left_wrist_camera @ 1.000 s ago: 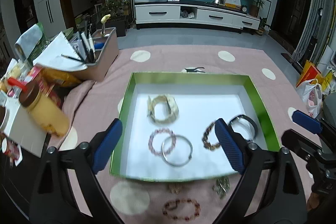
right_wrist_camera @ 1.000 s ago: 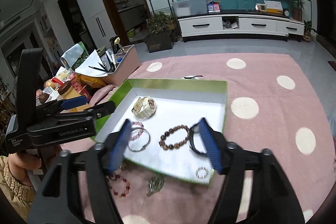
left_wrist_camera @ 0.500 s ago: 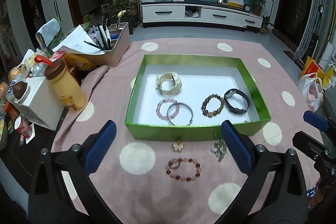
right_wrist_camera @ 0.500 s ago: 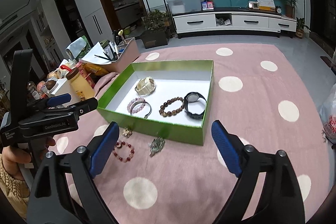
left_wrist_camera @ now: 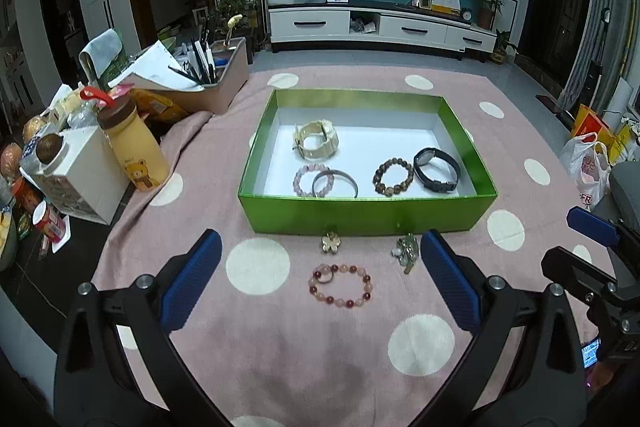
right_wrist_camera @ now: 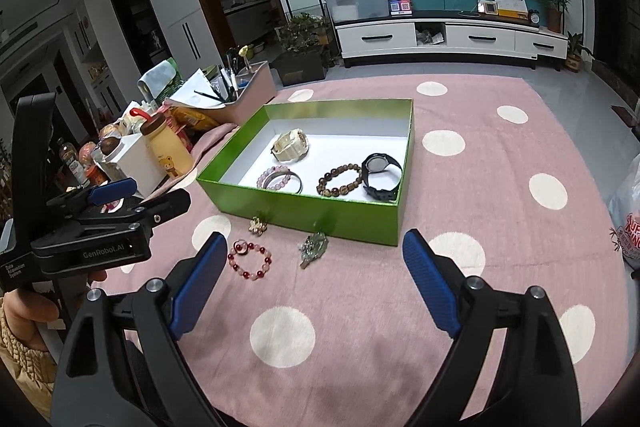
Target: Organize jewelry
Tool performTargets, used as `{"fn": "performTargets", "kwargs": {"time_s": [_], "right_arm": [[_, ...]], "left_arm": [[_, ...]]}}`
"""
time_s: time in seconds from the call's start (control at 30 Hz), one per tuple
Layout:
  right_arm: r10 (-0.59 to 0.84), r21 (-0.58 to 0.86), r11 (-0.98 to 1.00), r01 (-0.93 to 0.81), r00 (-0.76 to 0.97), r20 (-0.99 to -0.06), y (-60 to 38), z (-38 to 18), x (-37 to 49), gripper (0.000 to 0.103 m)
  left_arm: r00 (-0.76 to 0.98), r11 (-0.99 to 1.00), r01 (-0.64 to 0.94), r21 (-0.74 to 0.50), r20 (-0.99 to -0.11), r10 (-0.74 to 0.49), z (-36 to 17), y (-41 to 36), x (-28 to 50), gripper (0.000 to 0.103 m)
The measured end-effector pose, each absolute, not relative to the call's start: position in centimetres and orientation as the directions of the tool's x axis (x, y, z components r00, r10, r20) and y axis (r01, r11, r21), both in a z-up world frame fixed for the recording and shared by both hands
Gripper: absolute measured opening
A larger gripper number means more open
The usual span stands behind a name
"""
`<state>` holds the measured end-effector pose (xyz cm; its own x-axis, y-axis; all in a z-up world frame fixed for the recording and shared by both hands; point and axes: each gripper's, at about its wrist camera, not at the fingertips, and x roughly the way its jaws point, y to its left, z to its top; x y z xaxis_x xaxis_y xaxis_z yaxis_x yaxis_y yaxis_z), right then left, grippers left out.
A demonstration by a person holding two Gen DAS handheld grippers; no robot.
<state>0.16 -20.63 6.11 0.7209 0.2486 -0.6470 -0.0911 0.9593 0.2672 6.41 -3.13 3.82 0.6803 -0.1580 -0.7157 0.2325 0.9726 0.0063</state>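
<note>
Green box [left_wrist_camera: 360, 215] on the pink spotted cloth [left_wrist_camera: 280, 347] holds five pieces: cream watch [left_wrist_camera: 317, 140], pink bead bracelet [left_wrist_camera: 307, 179], metal bangle [left_wrist_camera: 335, 183], brown bead bracelet [left_wrist_camera: 393, 176], black watch [left_wrist_camera: 436, 170]. Outside, just before its near wall, lie a flower brooch [left_wrist_camera: 331, 242], a green brooch [left_wrist_camera: 407, 251] and a red bead bracelet [left_wrist_camera: 341, 286] with a small ring. Left gripper [left_wrist_camera: 320, 283] and right gripper [right_wrist_camera: 316, 287] both gape, holding nothing. Judged over halfway done

Both wrist views face green box [left_wrist_camera: 366, 213], near.
</note>
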Motion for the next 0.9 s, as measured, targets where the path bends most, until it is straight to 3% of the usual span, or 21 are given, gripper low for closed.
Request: {"fn": "performTargets", "kwargs": {"time_s": [0.9], "right_arm": [[0.243, 0.243, 0.966, -0.091, 0.644, -0.725, -18.9, 1.3, 0.0, 0.089]], "left_arm": [[0.569, 0.986, 0.146, -0.084, -0.808, -0.153, -2.8, 0.7, 5.0, 0.101]]}}
